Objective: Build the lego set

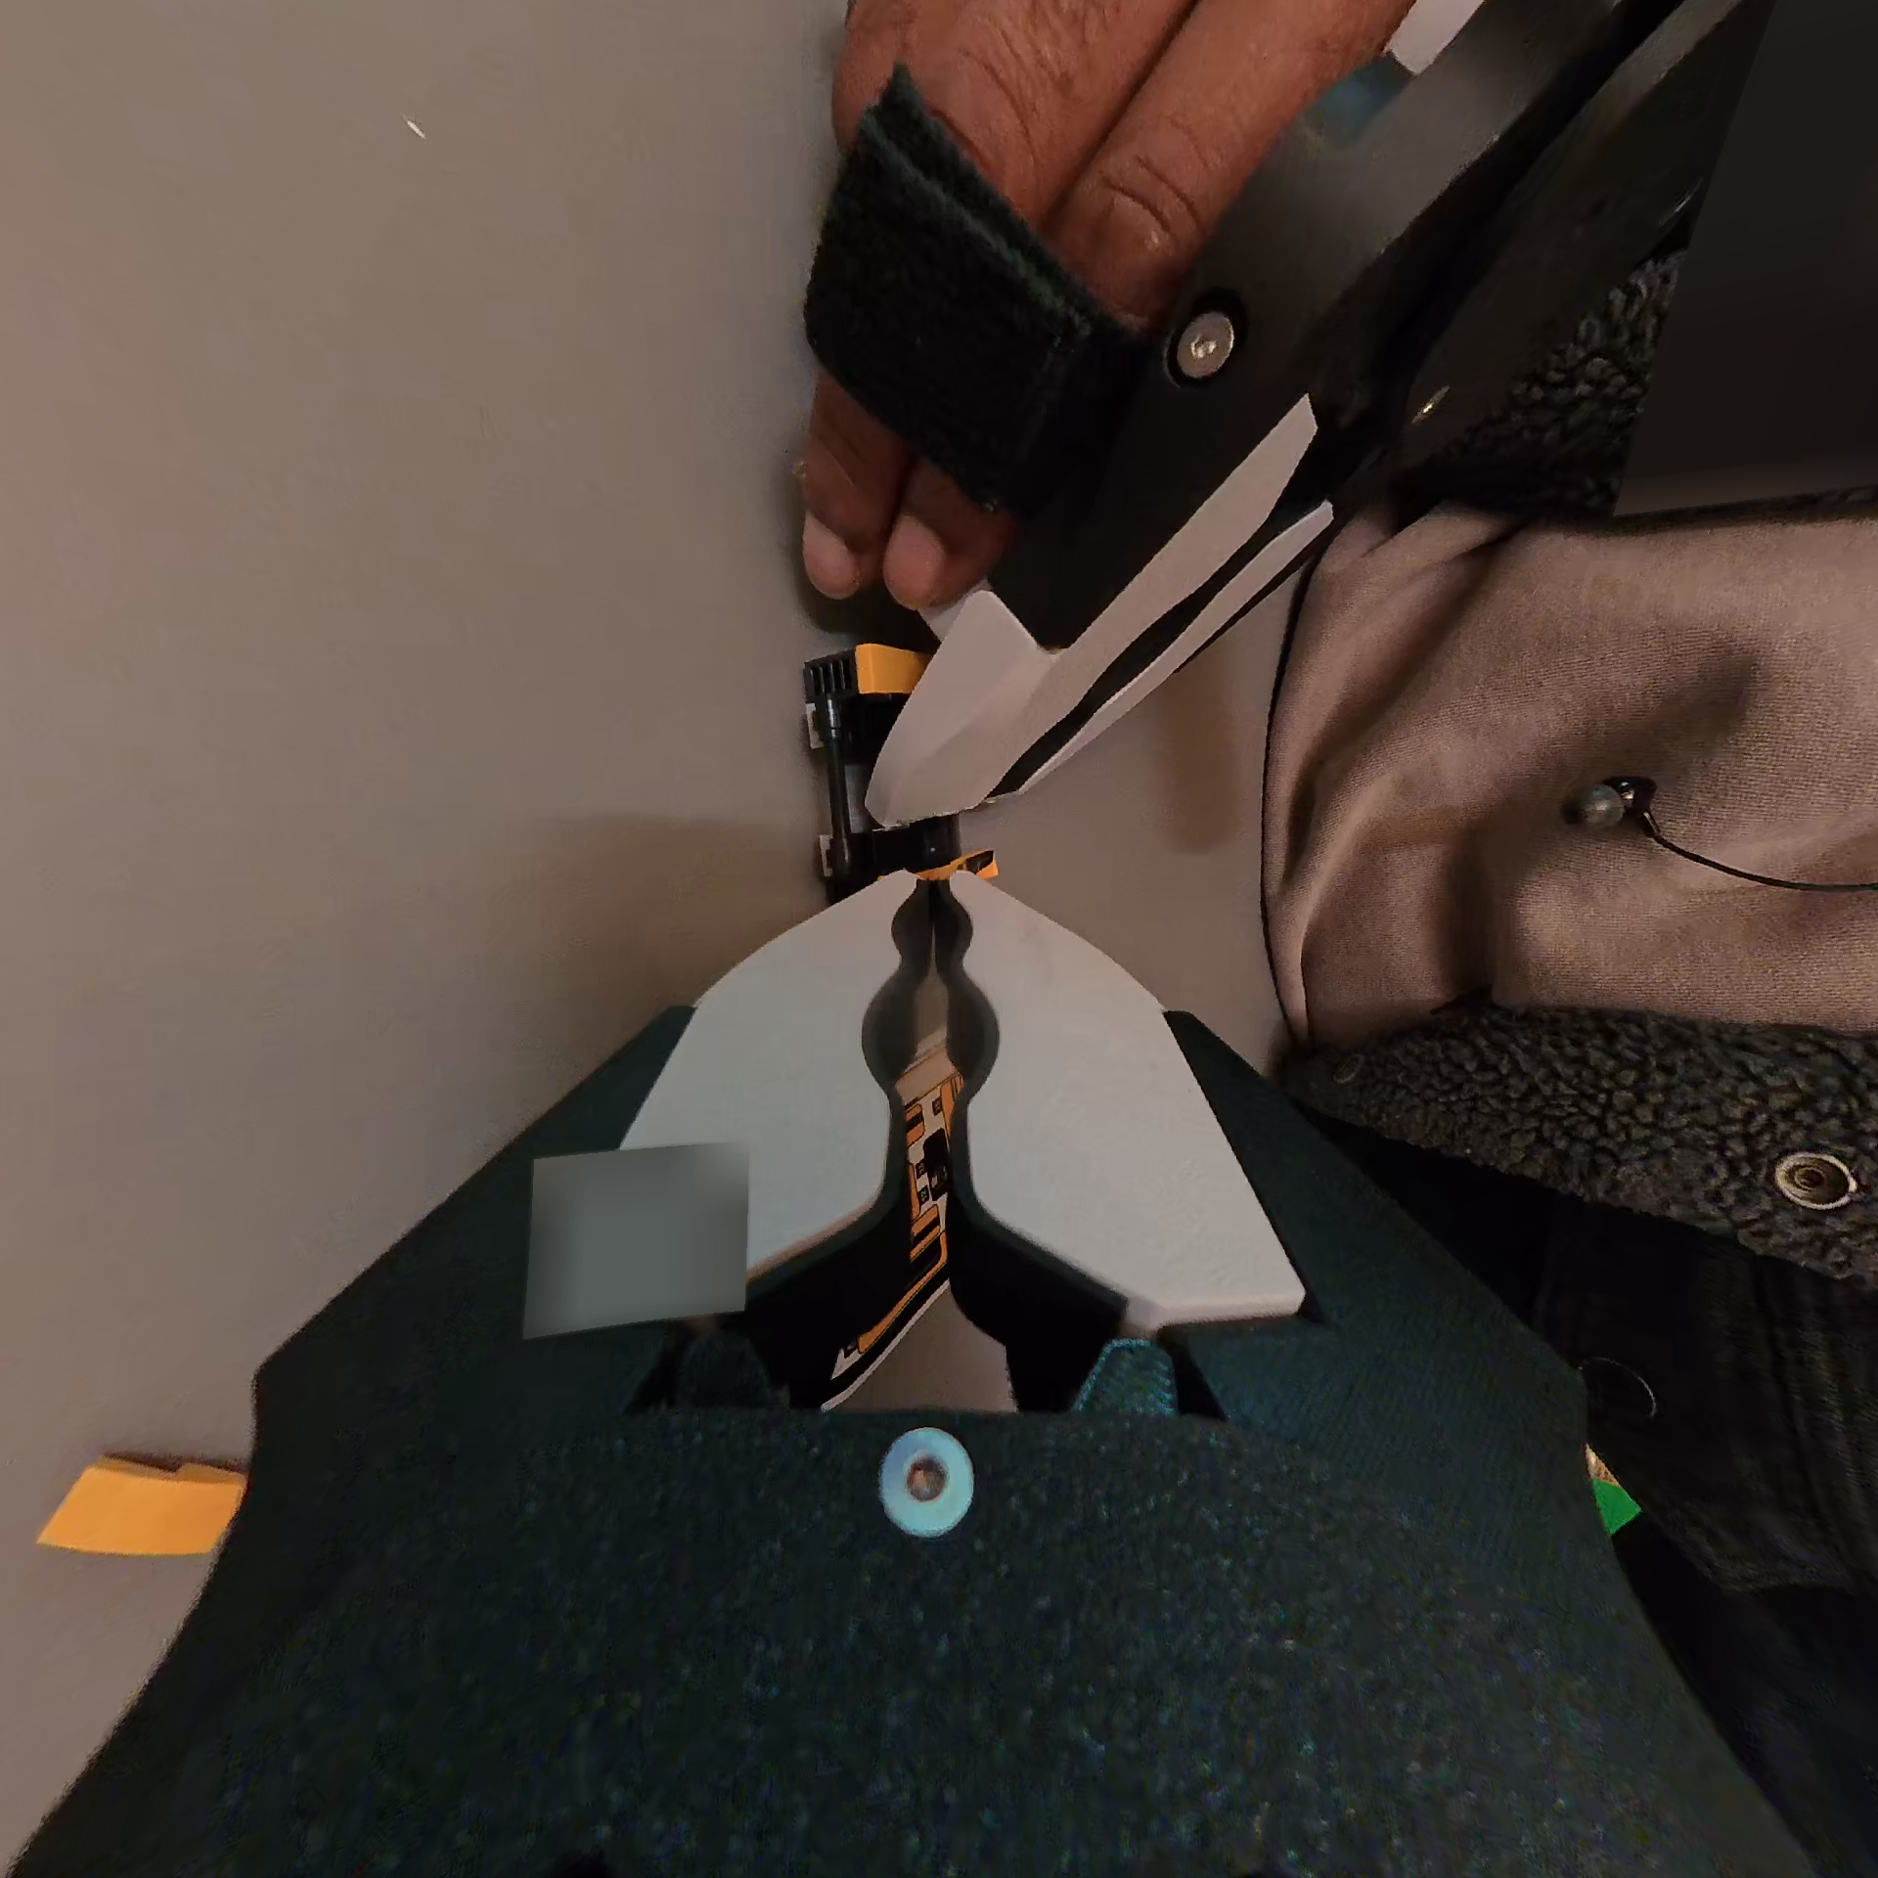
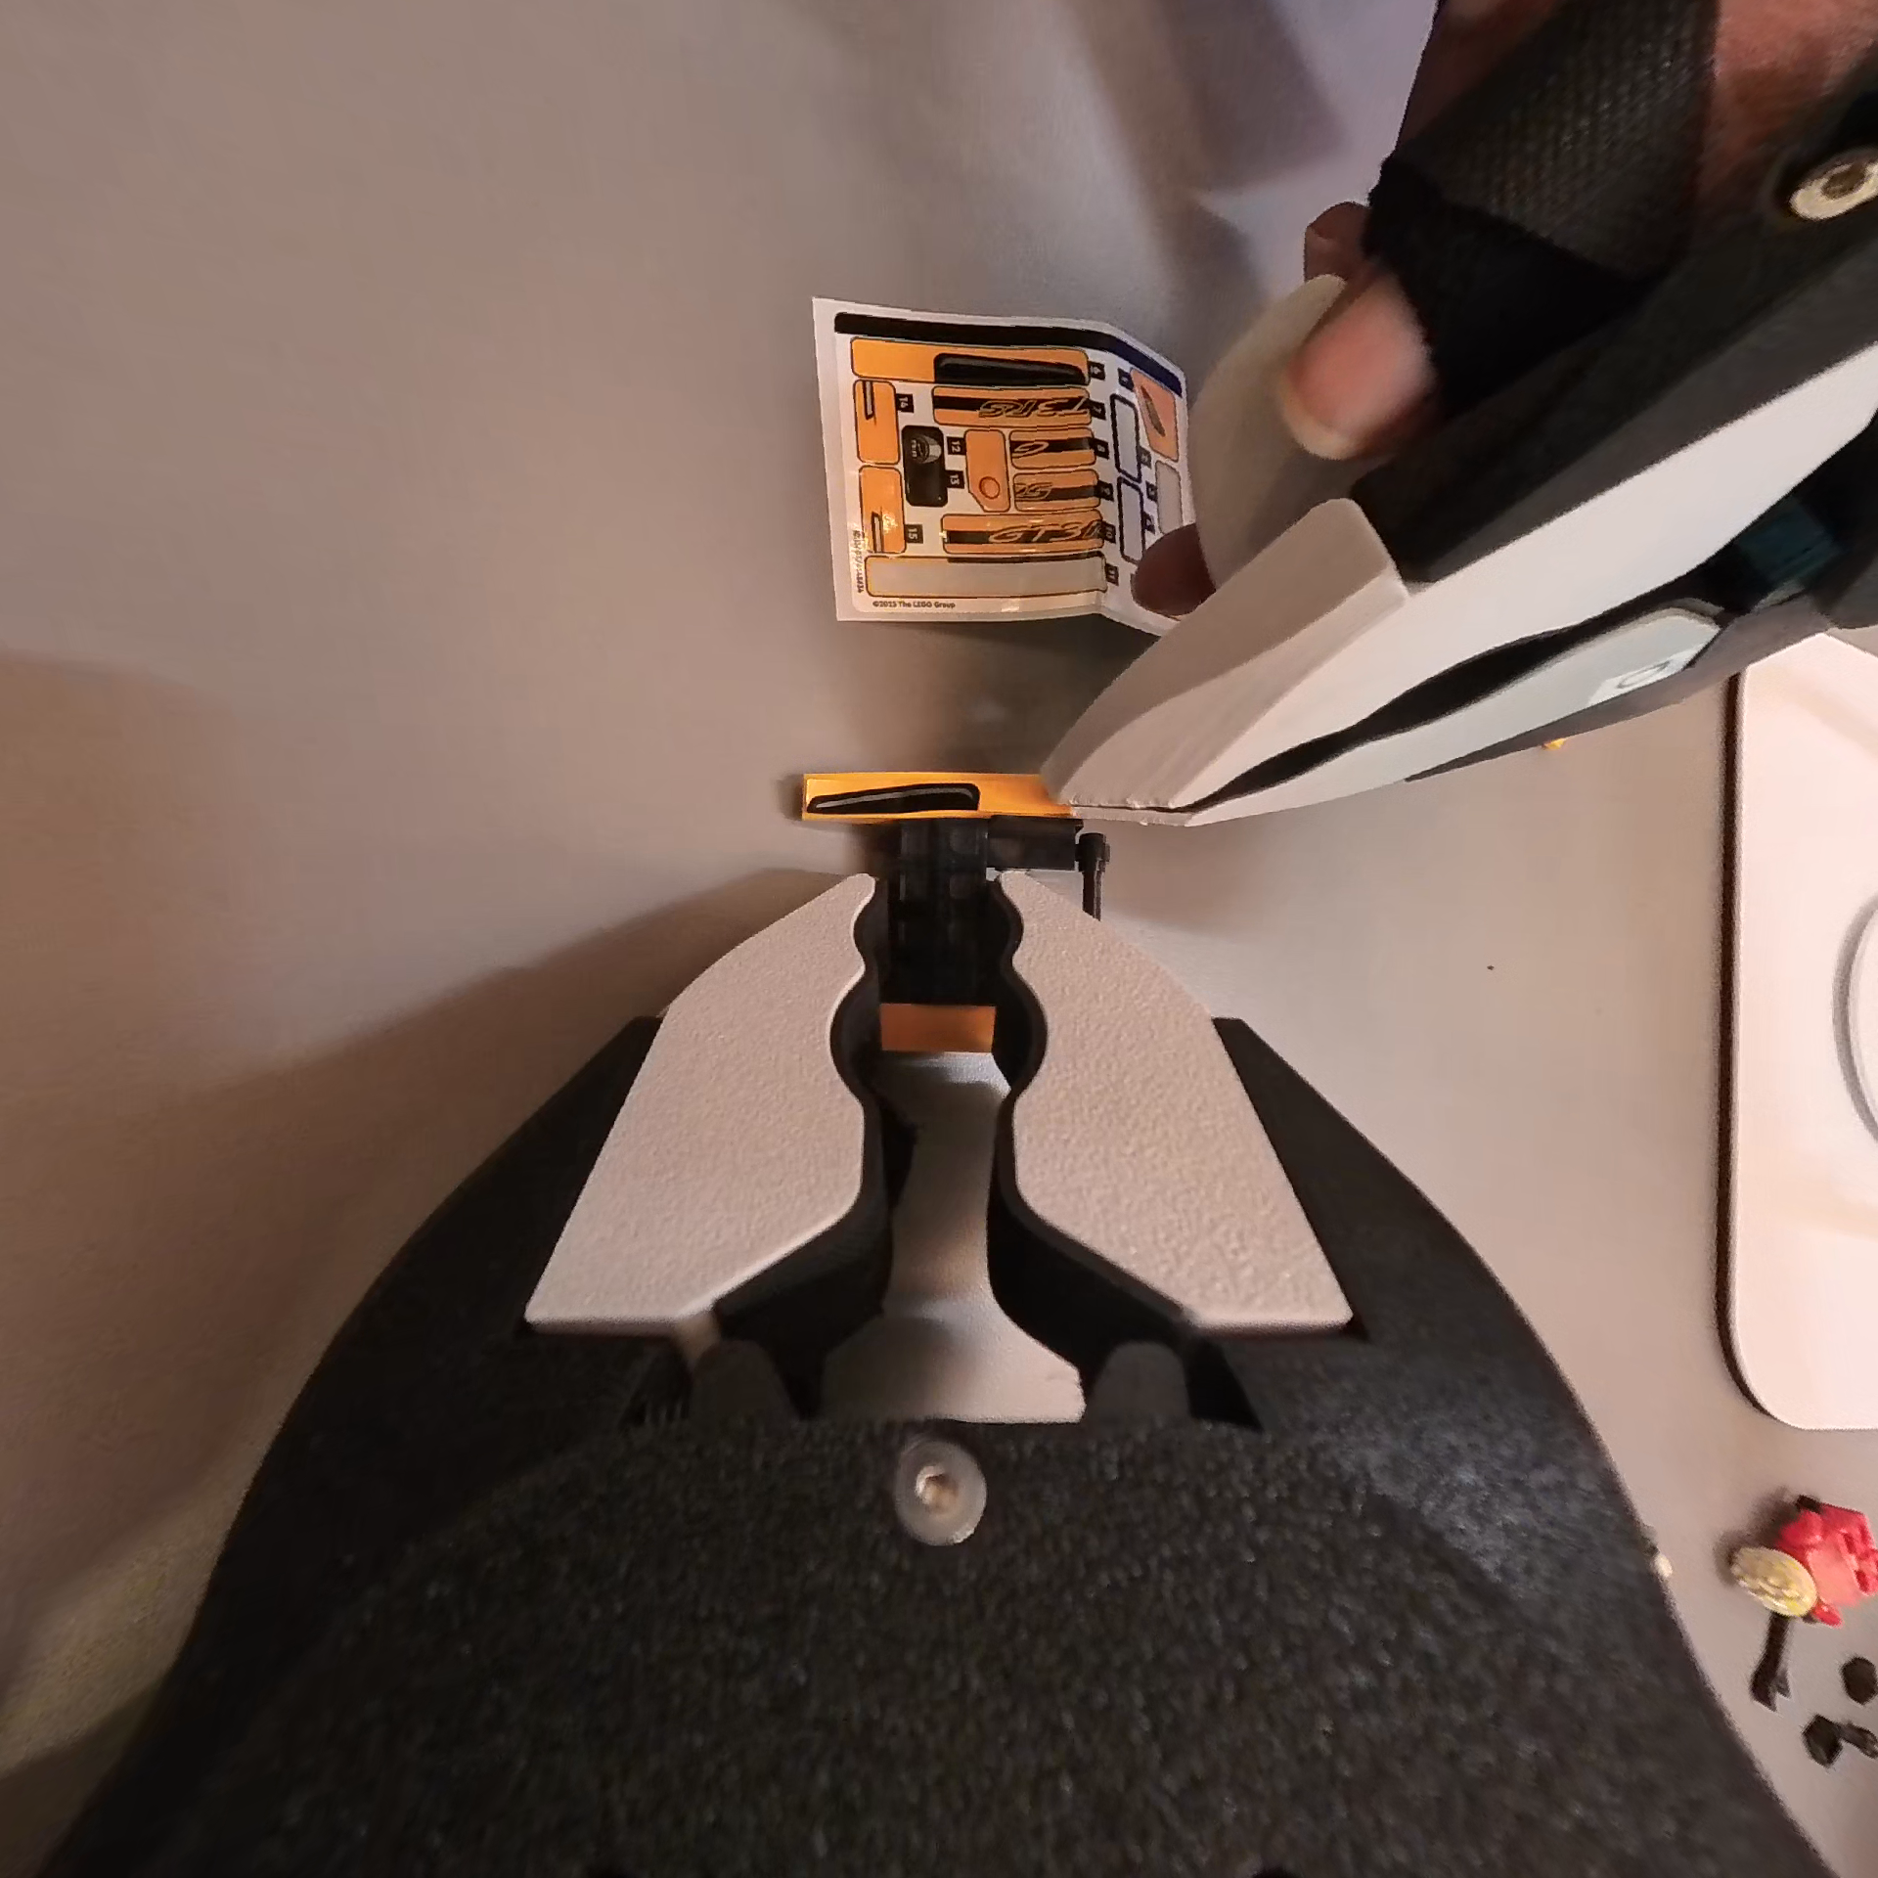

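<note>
My right gripper [image 2: 930, 889] is shut on a small black lego assembly [image 2: 935, 915] with an orange part, held above the grey table. In the left wrist view this gripper [image 1: 915, 808] reaches in from the upper right, with the assembly [image 1: 849, 752] at its tips. My left gripper [image 1: 930, 886] is shut on the end of a thin orange sticker [image 1: 960, 866] with a black mark. In the right wrist view the left gripper [image 2: 1128, 810] comes from the upper right. It holds the sticker [image 2: 915, 798] flat against the assembly's far end.
A sticker sheet [image 2: 996, 457] lies on the table beyond the assembly. A white tray [image 2: 1809, 1016] is at the right, with a red lego piece [image 2: 1839, 1570] and small black parts [image 2: 1829, 1707] nearby. An orange piece [image 1: 142, 1504] lies at lower left. The person's jacket [image 1: 1575, 762] is at the right. My left and right fingertips are right by each other. The orange piece [image 1: 142, 1504] sits 12 centimetres or so from the ends of my left fingers.
</note>
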Demonstrator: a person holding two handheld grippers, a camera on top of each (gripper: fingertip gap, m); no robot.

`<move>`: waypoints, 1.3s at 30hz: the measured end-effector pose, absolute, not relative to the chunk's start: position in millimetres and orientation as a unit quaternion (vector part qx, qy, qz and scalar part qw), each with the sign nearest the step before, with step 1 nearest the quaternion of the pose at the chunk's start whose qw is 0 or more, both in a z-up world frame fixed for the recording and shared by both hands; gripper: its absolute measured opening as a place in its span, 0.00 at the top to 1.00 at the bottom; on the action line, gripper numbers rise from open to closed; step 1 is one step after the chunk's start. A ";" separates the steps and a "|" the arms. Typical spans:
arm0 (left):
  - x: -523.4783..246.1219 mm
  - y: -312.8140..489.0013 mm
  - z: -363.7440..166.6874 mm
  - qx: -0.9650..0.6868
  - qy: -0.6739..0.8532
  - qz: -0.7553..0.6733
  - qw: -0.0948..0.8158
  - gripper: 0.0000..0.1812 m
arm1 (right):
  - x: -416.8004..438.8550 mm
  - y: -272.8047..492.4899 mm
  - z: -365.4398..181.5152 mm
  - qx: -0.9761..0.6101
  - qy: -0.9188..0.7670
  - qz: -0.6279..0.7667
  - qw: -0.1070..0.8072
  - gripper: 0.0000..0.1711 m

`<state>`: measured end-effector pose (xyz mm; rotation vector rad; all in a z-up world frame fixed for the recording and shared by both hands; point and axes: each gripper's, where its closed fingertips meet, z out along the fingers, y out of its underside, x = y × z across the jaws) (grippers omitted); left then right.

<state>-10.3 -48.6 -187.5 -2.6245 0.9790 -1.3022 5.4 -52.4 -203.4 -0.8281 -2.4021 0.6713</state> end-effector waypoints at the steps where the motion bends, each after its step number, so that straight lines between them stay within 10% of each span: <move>1: -10.5 -48.6 -187.6 -0.850 0.316 -0.421 0.026 1.00 | 5.4 -52.3 -203.4 -0.305 -0.884 0.248 0.254 0.90; 39: -12.8 -46.5 -186.9 -0.890 0.304 -0.339 0.030 0.97 | 1.3 -47.9 -206.2 -0.307 -0.886 0.239 0.254 0.90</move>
